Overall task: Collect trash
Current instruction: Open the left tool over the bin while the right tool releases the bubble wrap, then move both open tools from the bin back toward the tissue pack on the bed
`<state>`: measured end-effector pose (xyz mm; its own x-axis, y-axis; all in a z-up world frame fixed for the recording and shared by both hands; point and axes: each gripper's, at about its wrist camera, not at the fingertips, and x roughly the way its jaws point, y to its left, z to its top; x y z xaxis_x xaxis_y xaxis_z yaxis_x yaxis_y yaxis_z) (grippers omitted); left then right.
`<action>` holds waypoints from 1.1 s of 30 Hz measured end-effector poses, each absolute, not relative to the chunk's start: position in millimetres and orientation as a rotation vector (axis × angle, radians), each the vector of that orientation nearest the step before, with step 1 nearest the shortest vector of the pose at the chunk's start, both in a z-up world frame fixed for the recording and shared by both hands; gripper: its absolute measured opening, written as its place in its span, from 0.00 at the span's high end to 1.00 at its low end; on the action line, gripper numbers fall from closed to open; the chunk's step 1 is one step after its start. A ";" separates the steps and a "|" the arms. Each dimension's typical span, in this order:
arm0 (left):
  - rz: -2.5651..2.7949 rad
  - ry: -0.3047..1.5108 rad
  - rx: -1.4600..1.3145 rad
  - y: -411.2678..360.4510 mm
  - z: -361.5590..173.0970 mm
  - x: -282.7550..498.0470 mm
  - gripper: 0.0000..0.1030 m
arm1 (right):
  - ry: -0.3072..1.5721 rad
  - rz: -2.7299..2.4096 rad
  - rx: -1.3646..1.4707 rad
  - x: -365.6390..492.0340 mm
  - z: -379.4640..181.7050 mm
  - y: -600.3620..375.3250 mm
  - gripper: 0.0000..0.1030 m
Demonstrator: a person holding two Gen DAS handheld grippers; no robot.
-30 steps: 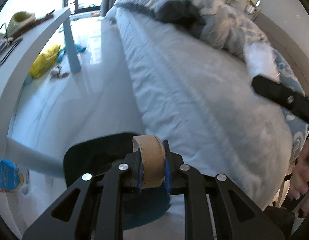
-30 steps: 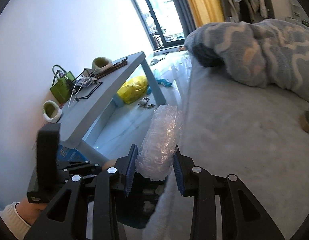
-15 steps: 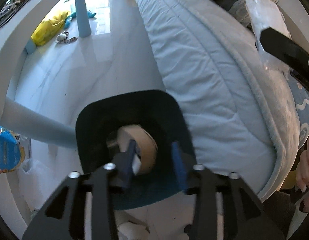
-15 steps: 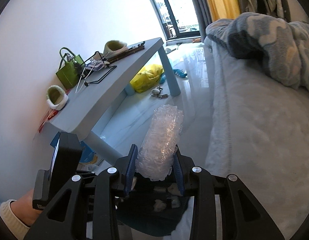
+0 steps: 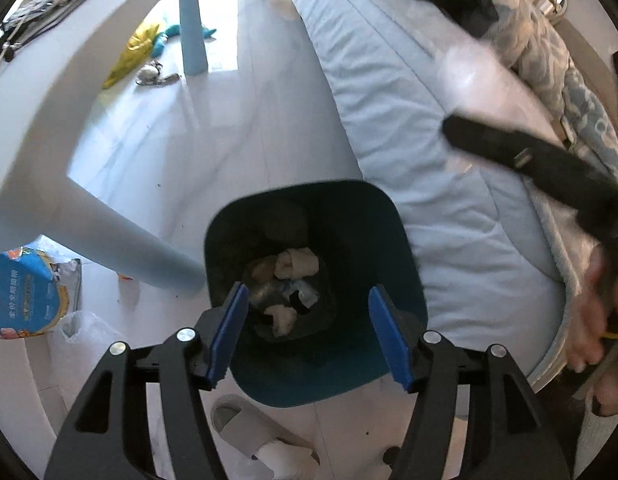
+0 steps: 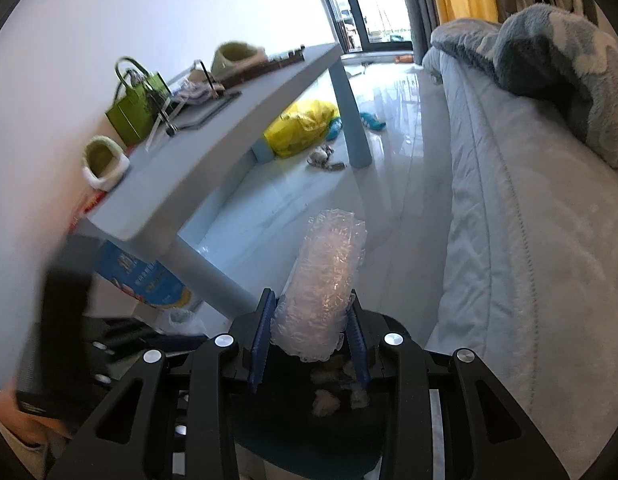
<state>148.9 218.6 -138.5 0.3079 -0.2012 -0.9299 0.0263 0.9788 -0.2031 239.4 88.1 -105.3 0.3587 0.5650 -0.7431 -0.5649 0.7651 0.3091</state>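
A dark teal trash bin (image 5: pixel 393 240) stands on the floor beside the bed, with crumpled paper and a tape roll (image 5: pixel 297 263) lying at its bottom. My left gripper (image 5: pixel 309 334) is open and empty right above the bin's mouth. My right gripper (image 6: pixel 309 340) is shut on a roll of bubble wrap (image 6: pixel 325 280), held just over the bin (image 6: pixel 309 452), whose trash shows below the fingers. The right gripper's arm (image 5: pixel 529 160) shows blurred in the left wrist view.
A light blue table (image 6: pixel 213 152) stands on the left, its leg (image 5: pixel 121 236) close to the bin. A bed (image 5: pixel 409 100) with a blanket (image 6: pixel 569 72) fills the right. A grey slipper (image 5: pixel 245 428), a blue bag (image 5: pixel 17 292) and a yellow bag (image 6: pixel 305 124) lie on the floor.
My left gripper opened and the tape roll dropped into the bin. My right gripper carried the bubble wrap from over the bed toward the bin.
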 end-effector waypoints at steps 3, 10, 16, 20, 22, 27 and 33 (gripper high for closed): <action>-0.136 1.214 -0.180 227.7 -129.7 147.0 0.36 | 0.994 0.717 -0.028 240.7 -118.4 96.2 0.66; -0.131 1.098 -0.222 246.1 -102.0 141.2 0.41 | 1.082 0.715 -0.115 238.3 -153.4 118.2 0.66; -0.128 0.976 -0.205 249.0 -73.2 137.0 0.48 | 1.155 0.738 -0.213 230.1 -184.0 138.4 0.66; -0.141 0.905 -0.219 250.4 -56.3 135.8 0.53 | 1.186 0.744 -0.276 222.4 -198.1 146.7 0.64; -0.126 0.875 -0.221 251.3 -48.6 136.0 0.53 | 1.214 0.753 -0.286 219.4 -203.9 148.1 0.64; -0.114 0.830 -0.255 257.9 -39.4 133.5 0.53 | 1.265 0.741 -0.363 209.7 -220.9 149.4 0.47; -0.128 0.793 -0.265 250.4 -24.8 135.6 0.53 | 1.250 0.730 -0.367 207.6 -213.1 138.0 0.36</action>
